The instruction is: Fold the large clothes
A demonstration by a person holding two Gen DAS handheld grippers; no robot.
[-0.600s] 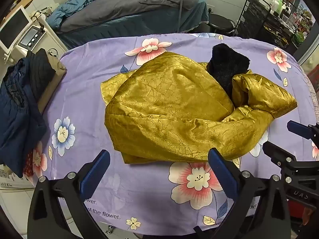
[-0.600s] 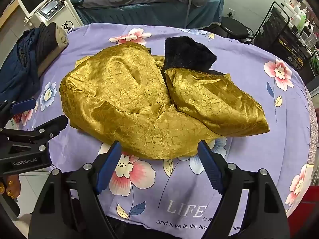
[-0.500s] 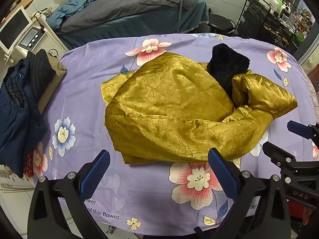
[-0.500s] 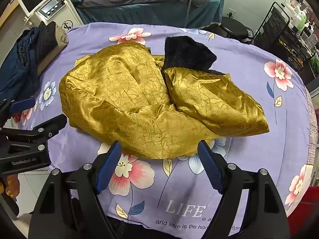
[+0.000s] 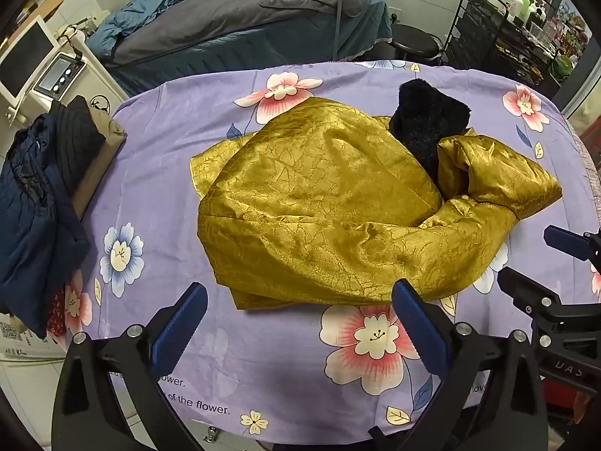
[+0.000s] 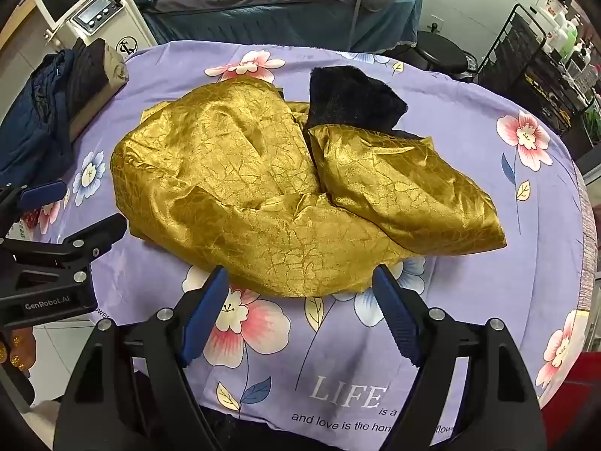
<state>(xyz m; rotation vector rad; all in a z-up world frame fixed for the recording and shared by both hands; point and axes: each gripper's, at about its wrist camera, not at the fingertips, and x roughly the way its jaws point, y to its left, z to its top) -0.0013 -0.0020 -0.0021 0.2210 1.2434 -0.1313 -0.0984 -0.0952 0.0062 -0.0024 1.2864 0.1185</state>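
Note:
A shiny gold padded jacket (image 5: 338,206) with a black furry lining (image 5: 428,120) lies crumpled in the middle of the table; it also shows in the right wrist view (image 6: 285,195), with the lining (image 6: 353,101) at its far side. My left gripper (image 5: 300,300) is open and empty, just short of the jacket's near edge. My right gripper (image 6: 300,289) is open and empty, its fingertips at the jacket's near hem. Each gripper shows at the side of the other's view.
The table wears a purple floral cloth (image 5: 263,368). Folded dark blue clothes (image 5: 33,203) and a tan item lie at its left edge. Behind stand a bed with grey bedding (image 5: 244,15), a machine with a screen (image 6: 86,3), a stool and a black wire rack (image 5: 499,34).

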